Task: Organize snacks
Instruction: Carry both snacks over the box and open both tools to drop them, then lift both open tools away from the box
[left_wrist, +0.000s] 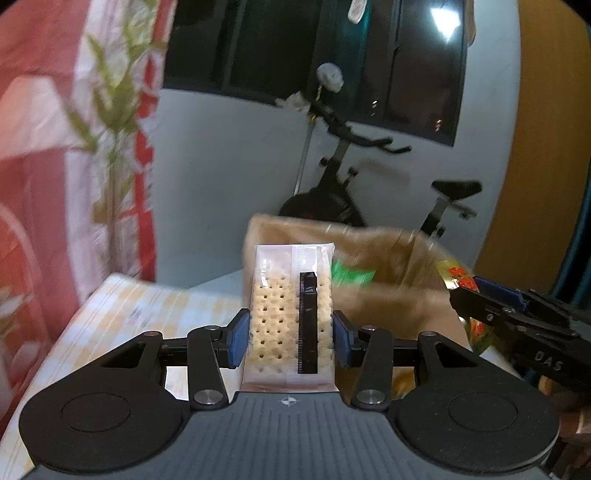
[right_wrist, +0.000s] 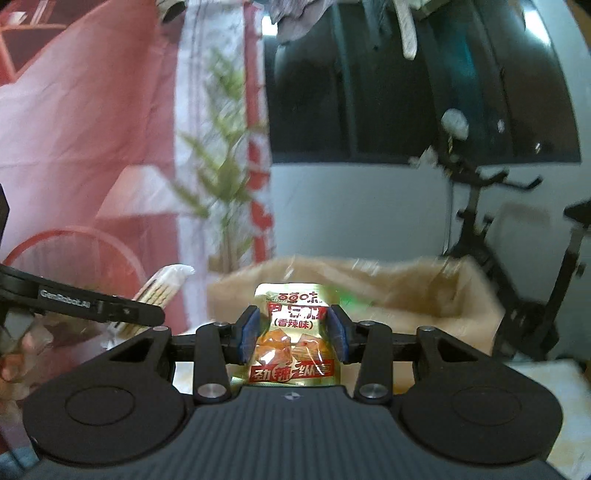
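My left gripper (left_wrist: 291, 334) is shut on a clear packet of crackers (left_wrist: 280, 314) and holds it upright in front of a brown paper bag (left_wrist: 399, 295). My right gripper (right_wrist: 291, 336) is shut on a gold spicy snack packet (right_wrist: 291, 332) with red Chinese print, also held up before the bag (right_wrist: 406, 291). The right gripper with its gold packet (left_wrist: 458, 277) shows at the right edge of the left wrist view. The left gripper's arm and cracker packet (right_wrist: 162, 288) show at the left of the right wrist view. Something green (left_wrist: 351, 275) lies inside the bag.
The bag stands on a table with a pale yellow checked cloth (left_wrist: 140, 317). A black exercise bike (left_wrist: 347, 177) stands behind against a white wall under a dark window. A red and white curtain (left_wrist: 74, 147) hangs at the left. A wooden panel (left_wrist: 546, 147) is at the right.
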